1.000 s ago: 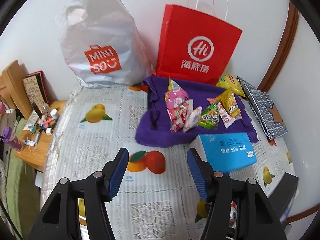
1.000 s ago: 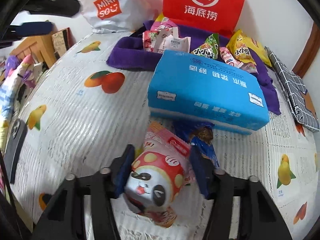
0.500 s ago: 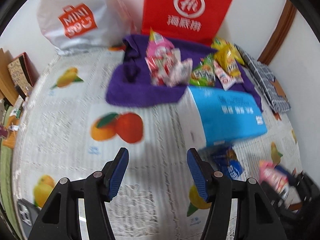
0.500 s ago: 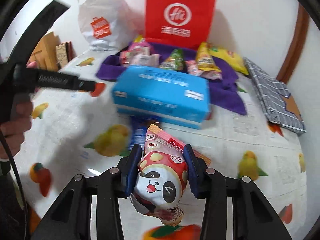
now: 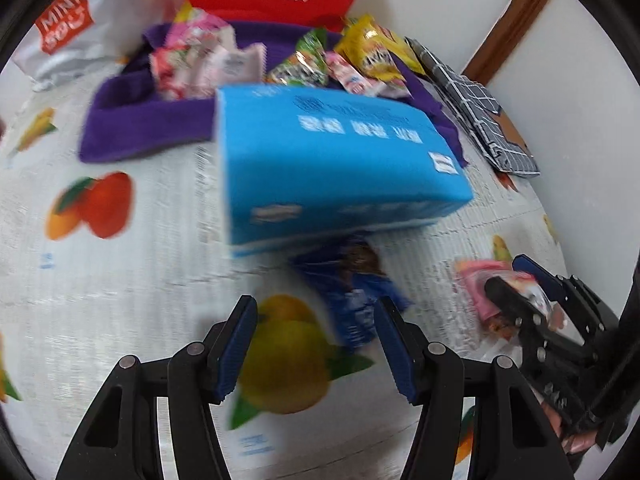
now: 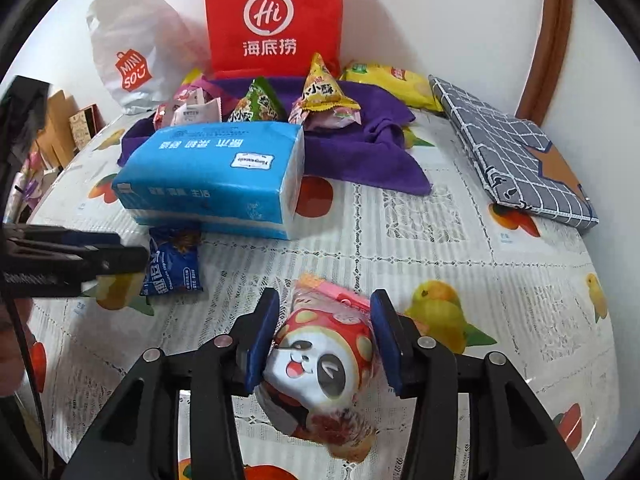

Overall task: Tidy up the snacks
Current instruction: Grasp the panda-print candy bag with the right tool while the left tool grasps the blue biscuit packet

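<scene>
My right gripper (image 6: 324, 340) is shut on a panda snack pack (image 6: 324, 364) and holds it above the table; it also shows at the right of the left wrist view (image 5: 516, 300). My left gripper (image 5: 316, 344) is open and empty, low over the table, just short of a small dark blue snack packet (image 5: 356, 300) that lies in front of a blue tissue pack (image 5: 332, 164). The same packet (image 6: 174, 268) shows beside the left gripper's finger (image 6: 80, 260). Several snack packs (image 6: 260, 106) lie on a purple cloth (image 6: 360, 156) behind the tissue pack (image 6: 216, 180).
A red paper bag (image 6: 272, 16) and a white Miniso bag (image 6: 128, 52) stand against the back wall. A folded grey checked cloth (image 6: 516, 156) lies at the right. The fruit-print tablecloth (image 6: 440, 240) covers the table. A wooden shelf with clutter is at the far left.
My left gripper has moved forward and right, down toward the blue packet by the tissue pack. My right gripper closed on the panda pack, lifted it and drew back.
</scene>
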